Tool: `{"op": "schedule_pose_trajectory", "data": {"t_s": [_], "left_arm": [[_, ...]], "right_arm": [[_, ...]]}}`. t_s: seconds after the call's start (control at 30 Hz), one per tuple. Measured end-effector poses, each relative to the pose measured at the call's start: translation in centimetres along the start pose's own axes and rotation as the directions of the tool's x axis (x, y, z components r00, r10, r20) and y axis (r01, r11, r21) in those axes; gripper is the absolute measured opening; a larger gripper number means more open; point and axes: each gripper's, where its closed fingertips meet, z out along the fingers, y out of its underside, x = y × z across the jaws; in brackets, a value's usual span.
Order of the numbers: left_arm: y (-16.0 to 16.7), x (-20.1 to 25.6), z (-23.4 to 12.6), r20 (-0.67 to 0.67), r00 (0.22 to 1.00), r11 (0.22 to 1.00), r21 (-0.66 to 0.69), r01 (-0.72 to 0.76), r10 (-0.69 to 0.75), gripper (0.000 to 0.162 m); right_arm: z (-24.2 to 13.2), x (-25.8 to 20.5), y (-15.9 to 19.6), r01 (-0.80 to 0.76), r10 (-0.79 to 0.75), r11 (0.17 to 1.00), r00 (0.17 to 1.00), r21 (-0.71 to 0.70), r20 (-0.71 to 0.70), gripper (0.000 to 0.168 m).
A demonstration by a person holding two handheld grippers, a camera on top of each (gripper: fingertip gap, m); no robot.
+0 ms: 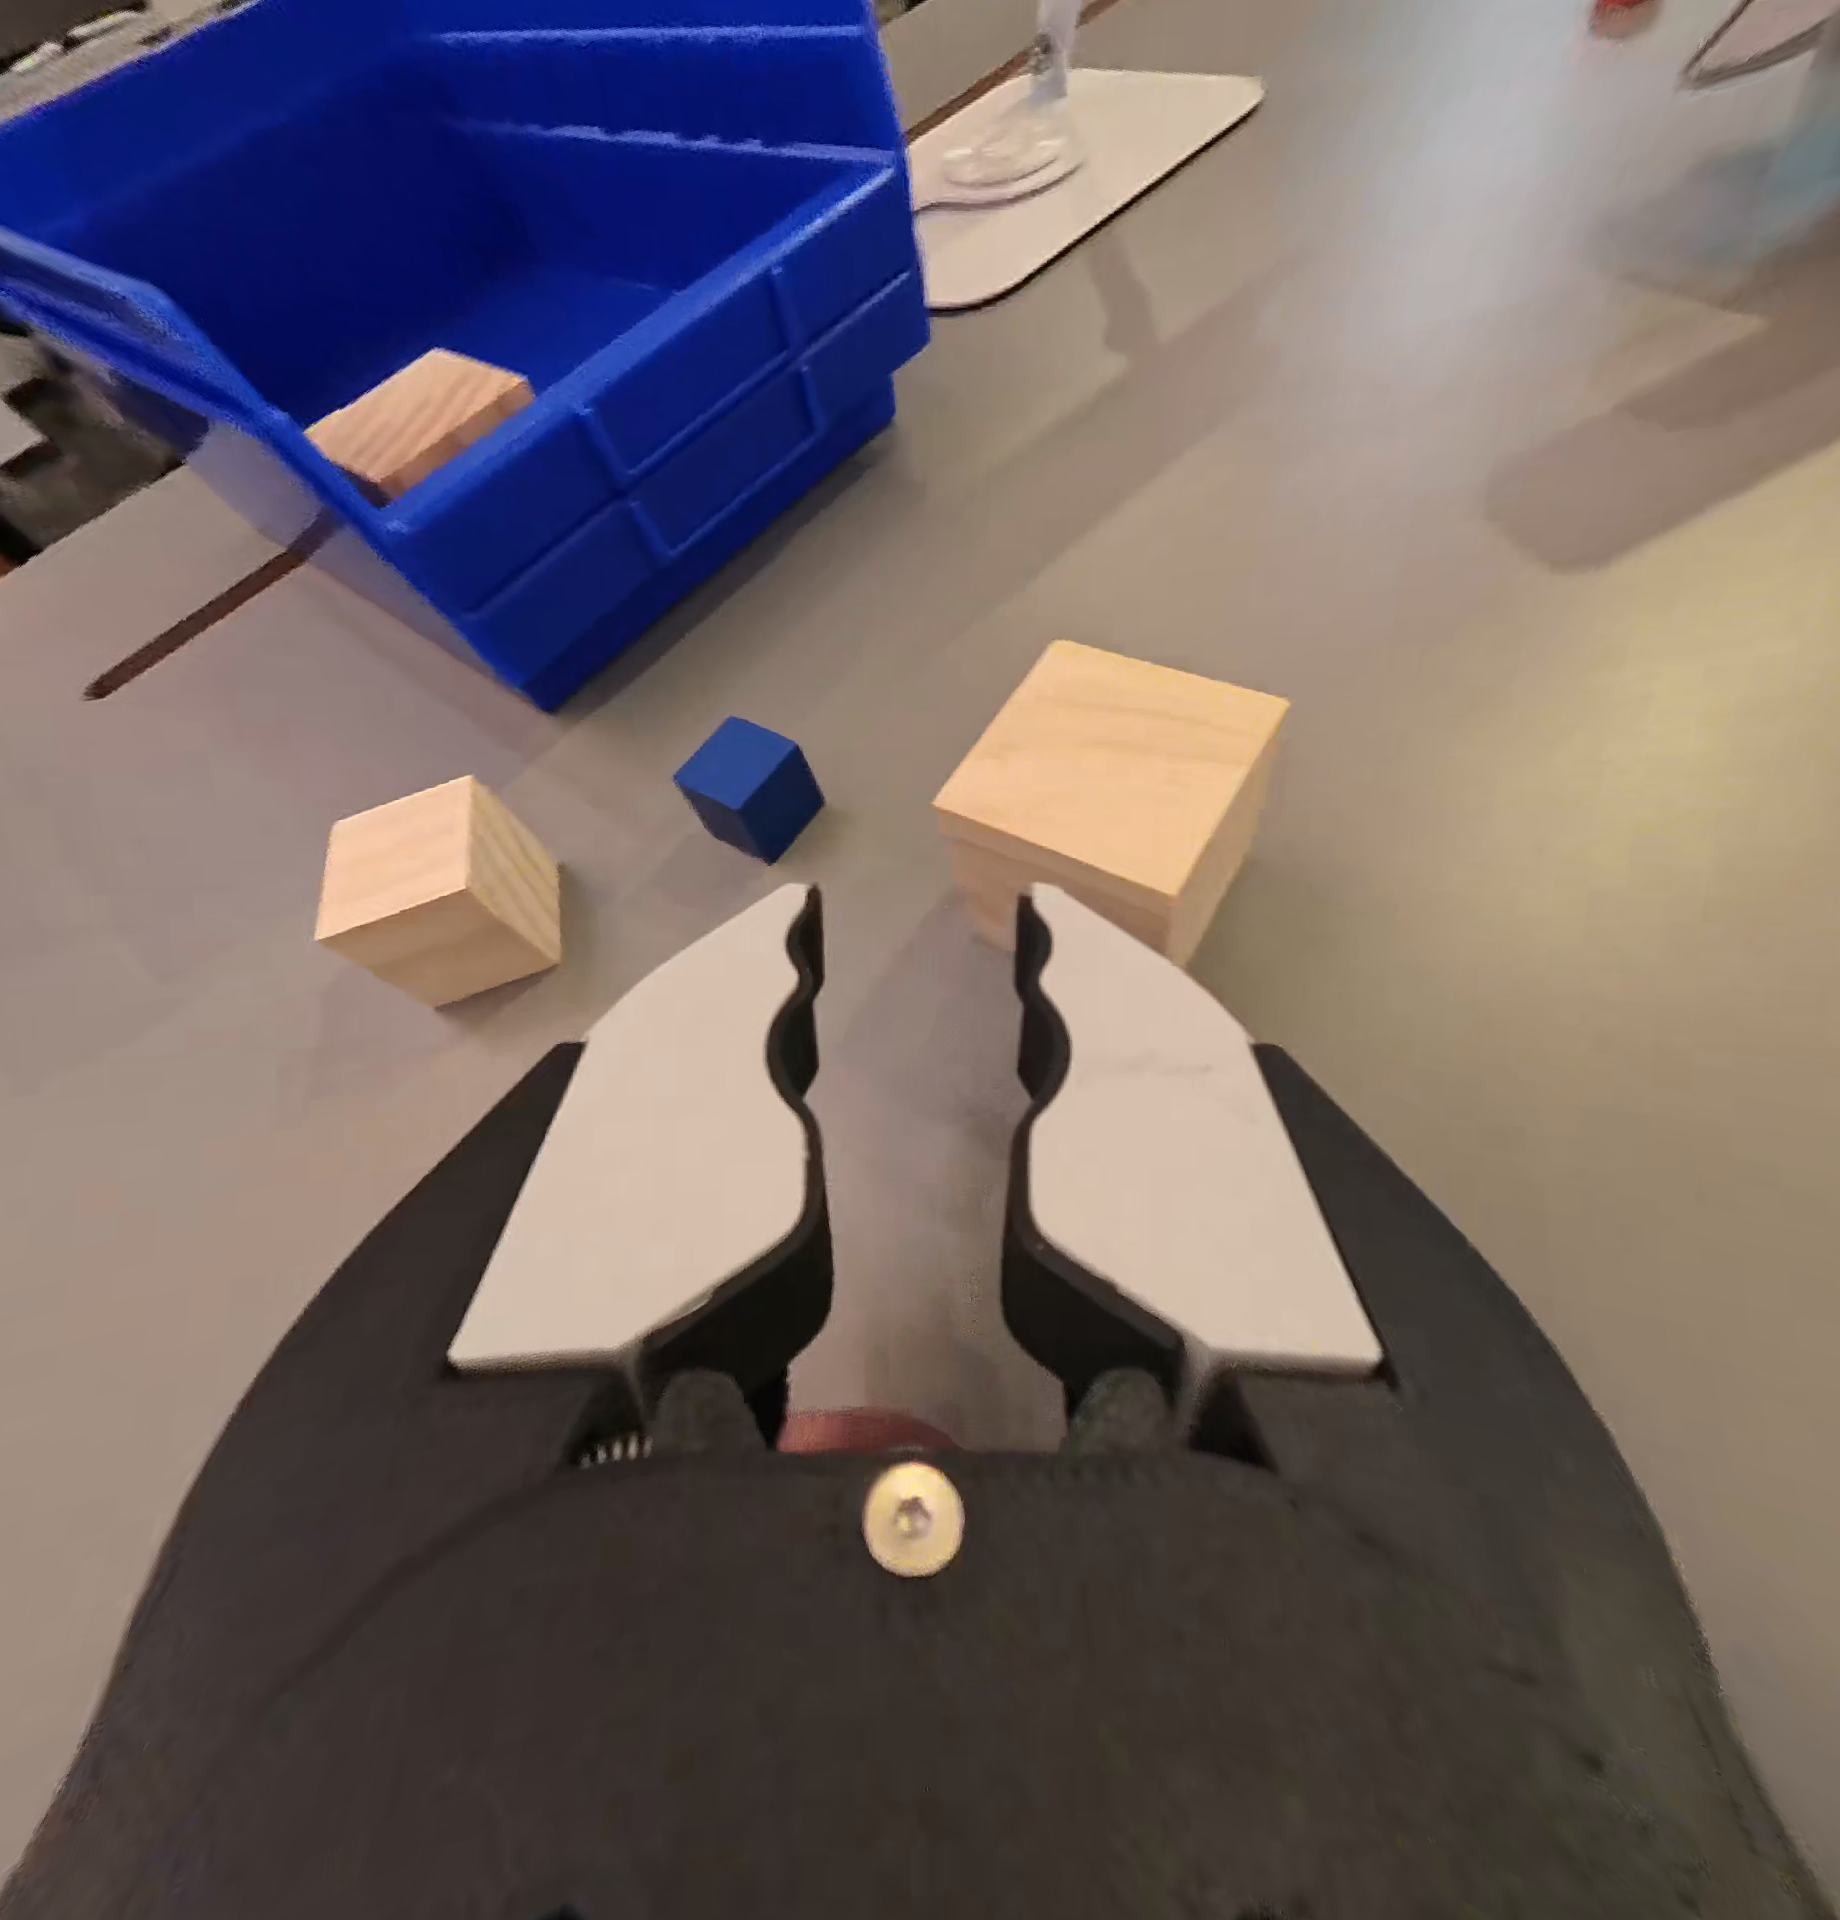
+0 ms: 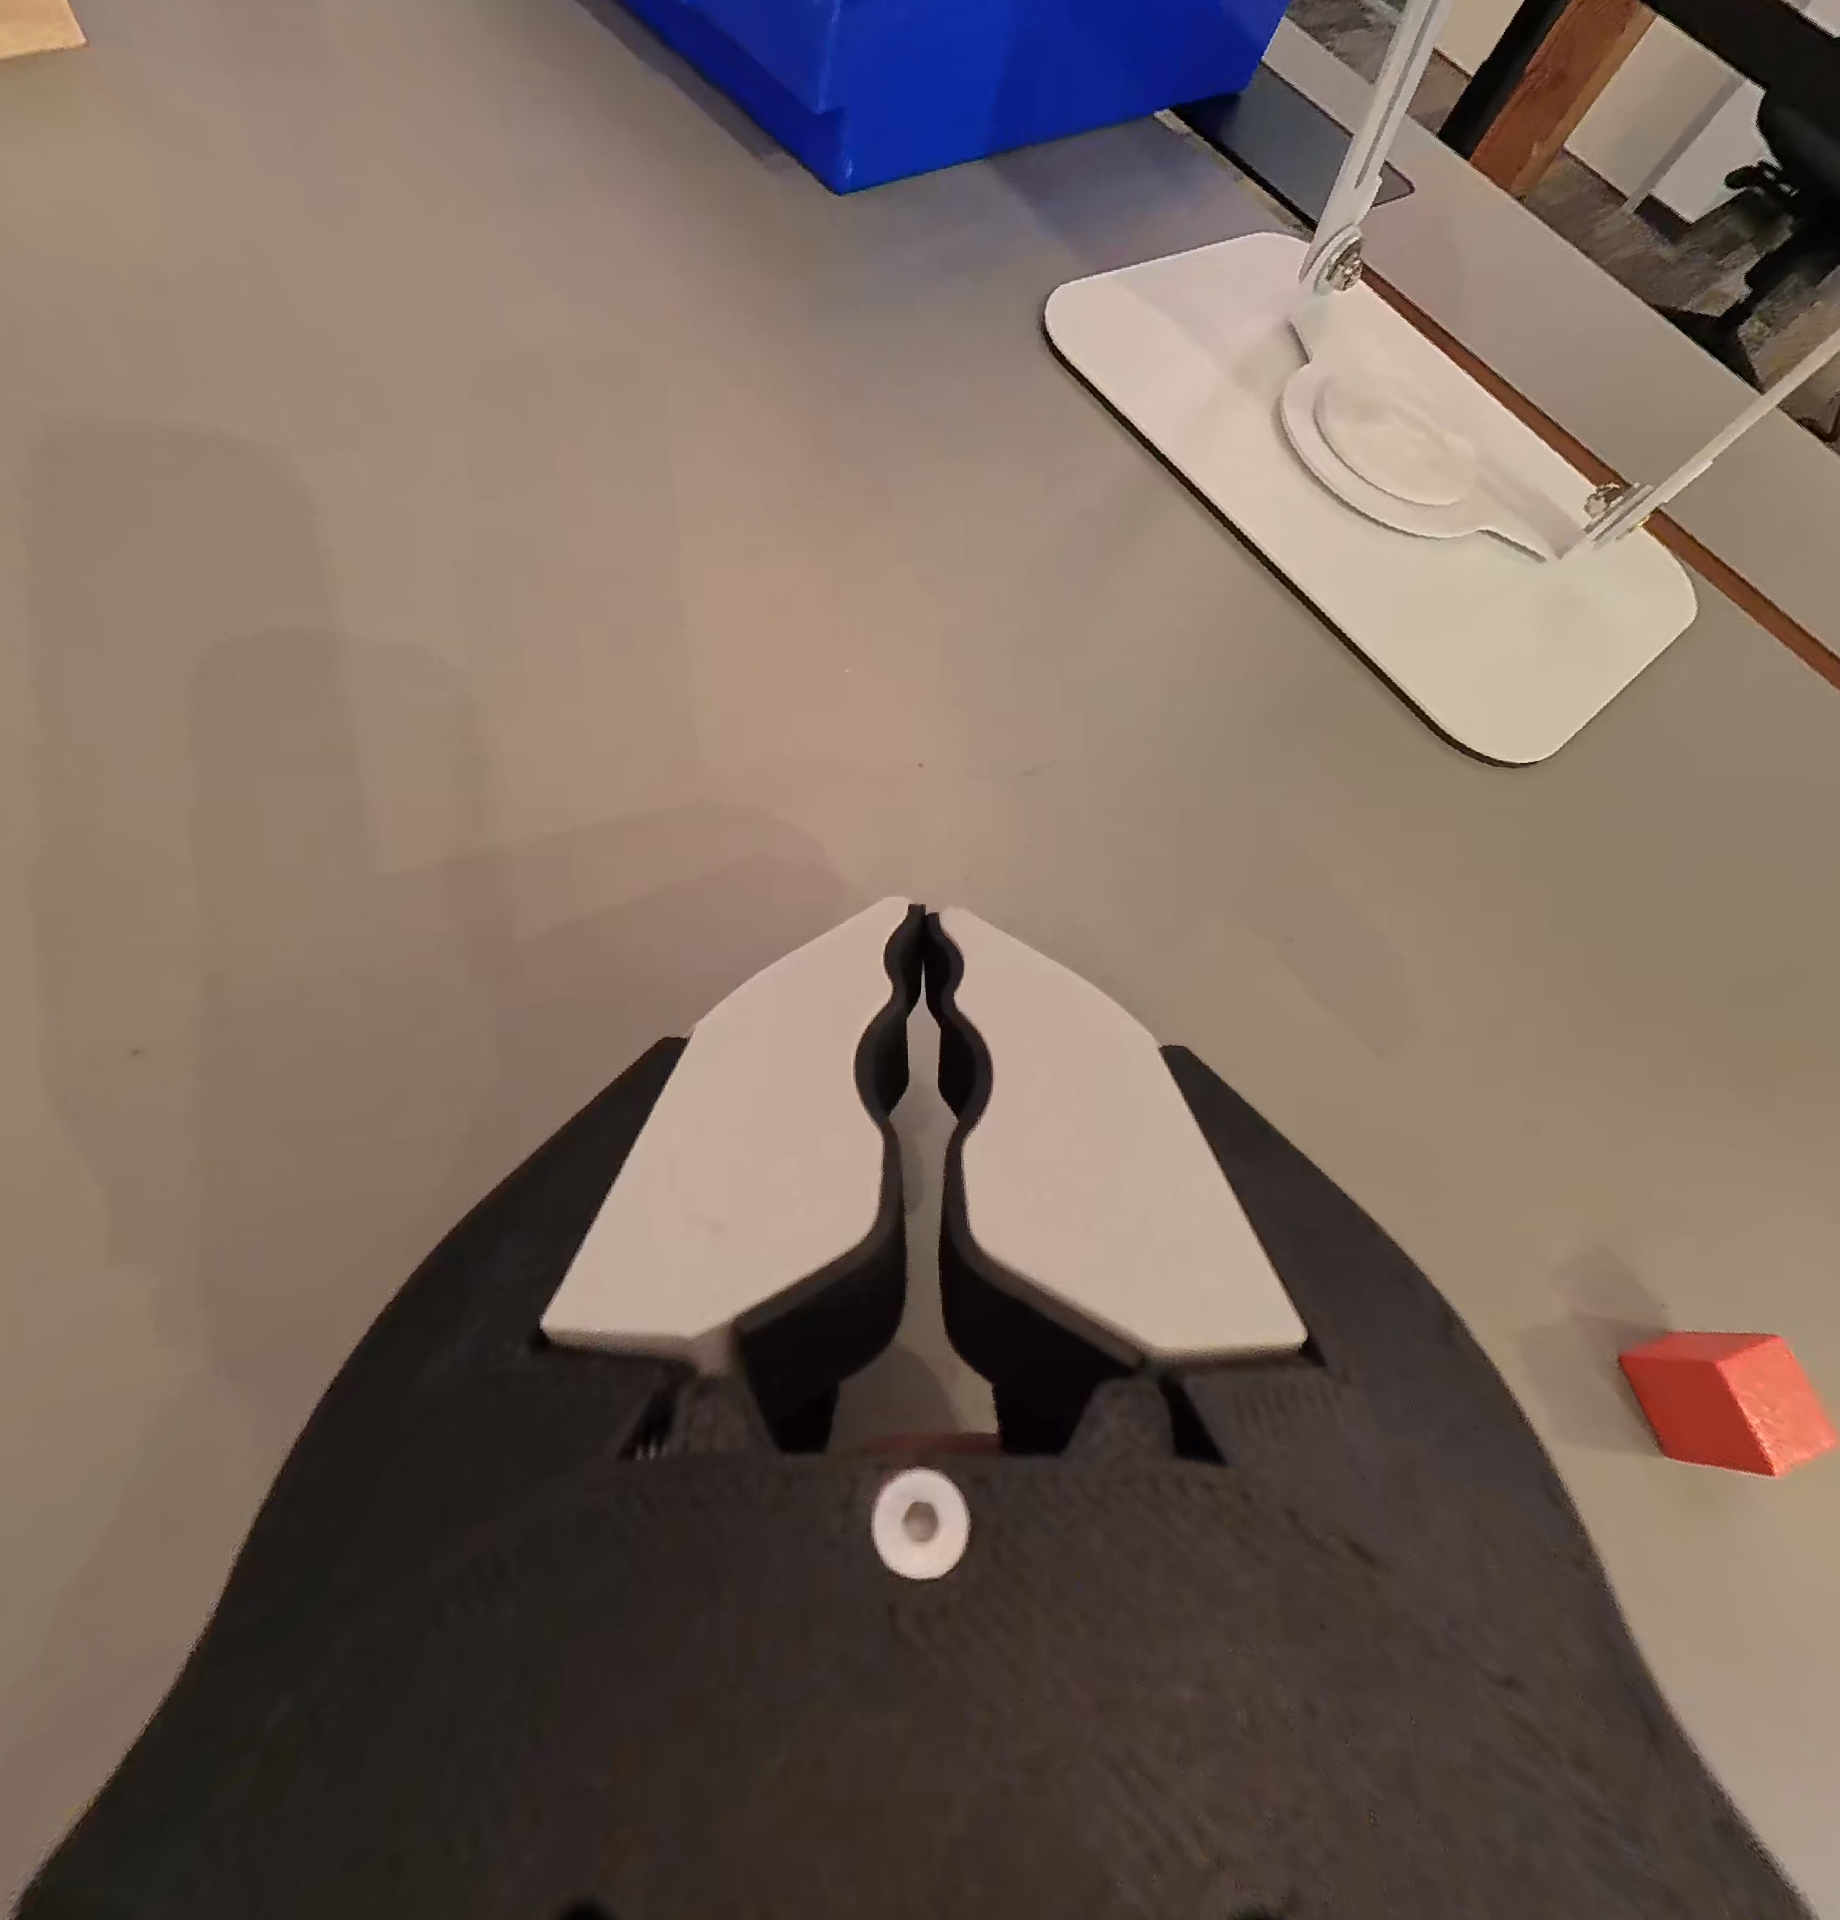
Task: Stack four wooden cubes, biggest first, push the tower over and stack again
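Note:
In the left wrist view a large pale wooden cube (image 1: 1113, 790) stands on the grey table just beyond my right fingertip. A smaller wooden cube (image 1: 440, 891) lies to the left, and a small blue cube (image 1: 750, 788) sits between them. My left gripper (image 1: 918, 914) is open and empty, above the table just short of the cubes. Another wooden block (image 1: 422, 416) lies inside the blue bin (image 1: 687, 457). In the right wrist view my right gripper (image 2: 921, 920) is shut and empty over bare table. A small red cube (image 2: 1726, 1403) lies to its right.
The blue bin stands at the back left and shows in the right wrist view (image 2: 947, 94) at the top. A white stand base (image 2: 1415, 582) with thin white legs stands at the back right, near the table's far edge. It also shows in the left wrist view (image 1: 1092, 177).

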Motion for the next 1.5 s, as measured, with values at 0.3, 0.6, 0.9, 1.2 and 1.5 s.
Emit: {"op": "schedule_pose_trajectory", "data": {"t_s": [0.3,0.6,0.9,1.2,1.5], "left_arm": [[0.6,3.2,2.3,-0.218,0.975,0.994,-0.089,-0.062,0.042,0.081],[0.3,5.0,4.9,-0.295,0.954,0.983,-0.152,-0.101,0.053,0.060],[-7.5,12.1,11.3,-0.373,0.916,0.983,-0.053,-0.178,0.146,0.060],[-13.1,24.0,19.8,-0.575,0.770,0.947,0.028,-0.320,0.277,0.060],[-11.4,22.6,19.5,-0.546,0.809,0.958,-0.041,-0.285,0.217,0.109]], "right_arm": [[0.1,-0.1,0.0,0.002,-0.002,1.000,1.000,-0.004,0.005,0.000],[0.1,-0.2,0.0,0.001,-0.001,1.000,1.000,-0.004,0.016,0.000],[-1.3,1.8,1.0,-0.067,0.067,0.998,0.998,0.007,-0.001,0.000],[-2.8,4.6,2.8,-0.110,0.110,0.994,0.993,0.003,-0.050,0.000],[-2.8,4.3,2.6,-0.097,0.098,0.995,0.995,0.010,-0.034,0.000]]}}
